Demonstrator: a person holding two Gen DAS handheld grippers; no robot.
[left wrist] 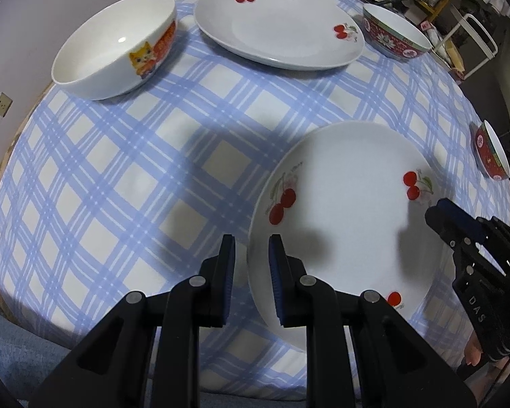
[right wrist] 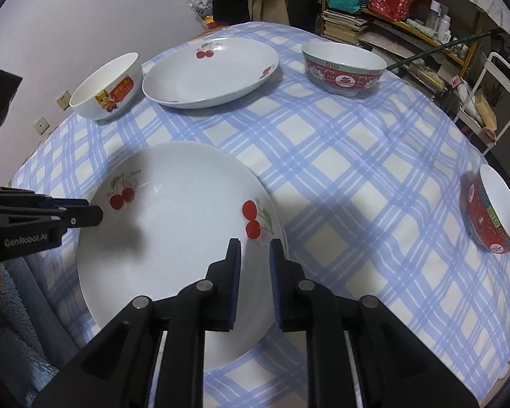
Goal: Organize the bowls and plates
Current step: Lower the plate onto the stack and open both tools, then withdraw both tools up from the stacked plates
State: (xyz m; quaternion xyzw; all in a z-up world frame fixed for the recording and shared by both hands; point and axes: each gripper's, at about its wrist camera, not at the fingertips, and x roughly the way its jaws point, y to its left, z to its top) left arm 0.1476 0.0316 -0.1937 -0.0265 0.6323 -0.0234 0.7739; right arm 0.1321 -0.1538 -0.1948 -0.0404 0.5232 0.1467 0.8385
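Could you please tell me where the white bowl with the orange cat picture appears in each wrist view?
Left wrist view: the cat bowl sits at upper left, left of the far cherry plate.
Right wrist view: the cat bowl is at left of centre, upper part, again just left of the far cherry plate.
Shared landmark: that far cherry plate.

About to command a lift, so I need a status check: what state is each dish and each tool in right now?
Near cherry plate: right way up, opposite rim edges between both tools' pads.
Far cherry plate: lying flat, empty, untouched.
Cat bowl: upright, empty.
Far red bowl: upright, empty.
Right-edge red bowl: empty; tilt unclear.
Left tool: shut on plate's rim.
Right tool: shut on plate's rim.
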